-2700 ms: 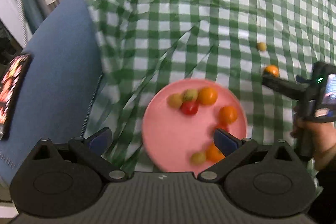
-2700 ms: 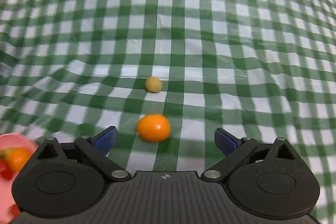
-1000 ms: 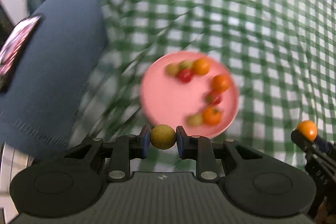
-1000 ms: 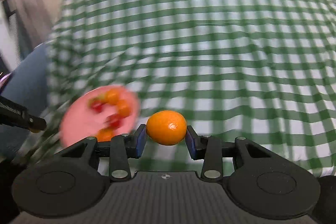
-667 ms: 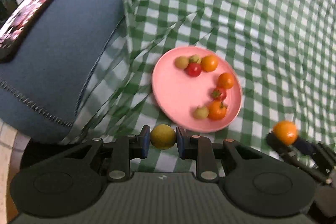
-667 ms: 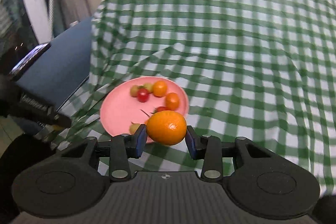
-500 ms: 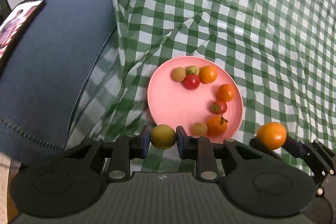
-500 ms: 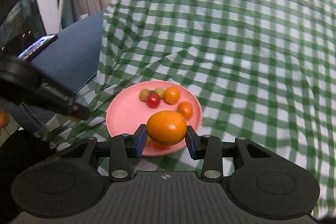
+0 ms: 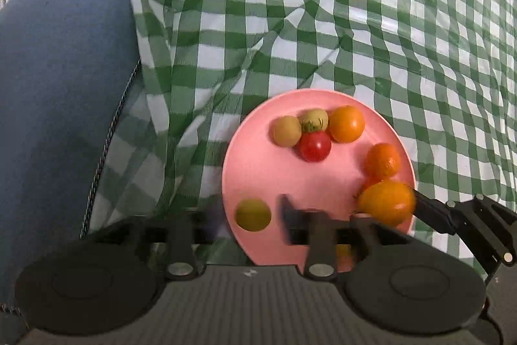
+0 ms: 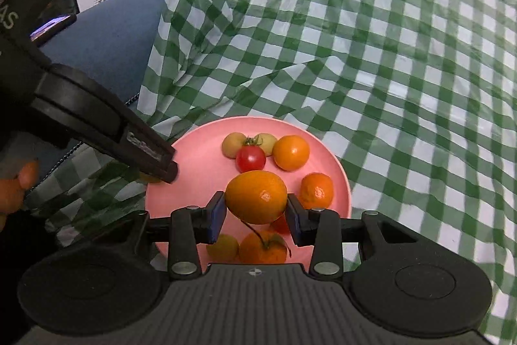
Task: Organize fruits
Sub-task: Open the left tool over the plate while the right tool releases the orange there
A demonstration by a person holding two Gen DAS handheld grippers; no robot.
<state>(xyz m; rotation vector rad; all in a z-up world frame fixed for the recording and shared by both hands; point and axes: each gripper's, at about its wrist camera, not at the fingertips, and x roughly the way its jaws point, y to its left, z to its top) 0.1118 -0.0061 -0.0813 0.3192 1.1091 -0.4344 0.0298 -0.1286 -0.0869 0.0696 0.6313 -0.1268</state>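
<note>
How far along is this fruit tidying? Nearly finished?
Nearly, it seems. Done: several fruits, including a red tomato, already sit on the pink plate. In hand: the right gripper clamps an orange above the plate; the left gripper, jaws apart, seems to be releasing a yellow-green fruit. Left: set the orange down. No loose fruit shows on the checked cloth.

Both wrist views look steeply down, close over the shared pink plate (image 9: 255, 164) (image 10: 323, 151).
</note>
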